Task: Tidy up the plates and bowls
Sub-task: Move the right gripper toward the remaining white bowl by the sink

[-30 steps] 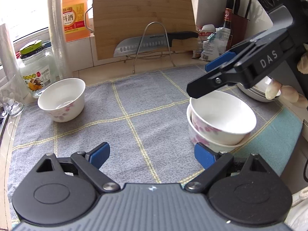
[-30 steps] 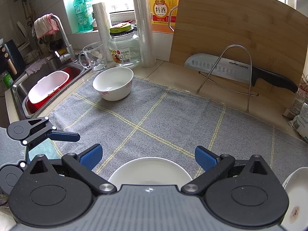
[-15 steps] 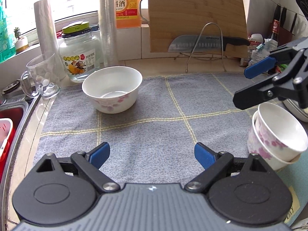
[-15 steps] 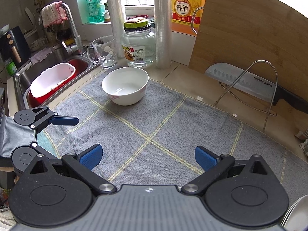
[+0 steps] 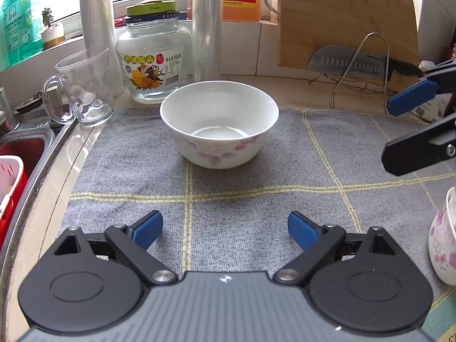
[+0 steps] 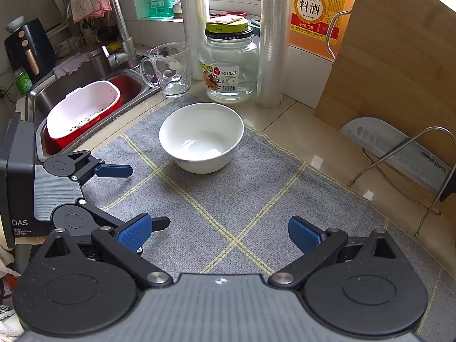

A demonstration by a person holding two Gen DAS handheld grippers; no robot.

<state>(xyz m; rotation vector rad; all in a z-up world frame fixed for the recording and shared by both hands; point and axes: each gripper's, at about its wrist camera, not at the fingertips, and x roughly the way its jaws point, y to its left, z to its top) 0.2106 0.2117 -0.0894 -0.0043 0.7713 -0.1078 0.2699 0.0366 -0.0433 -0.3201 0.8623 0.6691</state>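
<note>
A white bowl (image 5: 219, 126) with pink flowers painted on its side sits upright and empty on a grey cloth (image 5: 256, 188) crossed by yellow lines, spread over the worktop (image 6: 287, 119). It stands near the cloth's far edge, well ahead of both tools. The left hand-held gripper (image 5: 225, 229) hovers low over the cloth facing the bowl, its blue-padded fingers spread wide with nothing between them. The right hand-held gripper (image 6: 219, 232) is also spread wide and empty, pointing at the bowl from the other side; in the left view its fingers (image 5: 410, 101) reach in from the right edge. At the lower right edge of the left view, part of another flowered bowl (image 5: 443, 242) shows on the cloth. Just behind the lone bowl stand a glass jar (image 5: 154, 54) with a green lid and a clear glass mug (image 5: 82, 85), with a roll of plastic wrap (image 6: 270, 42) beside the jar. Further right, a wooden cutting board (image 5: 344, 20) leans against the wall, and a knife (image 5: 359, 62) rests on a wire rack in front of it. To the left lies a steel sink (image 6: 85, 77) holding a red and white basket (image 6: 82, 111).
</note>
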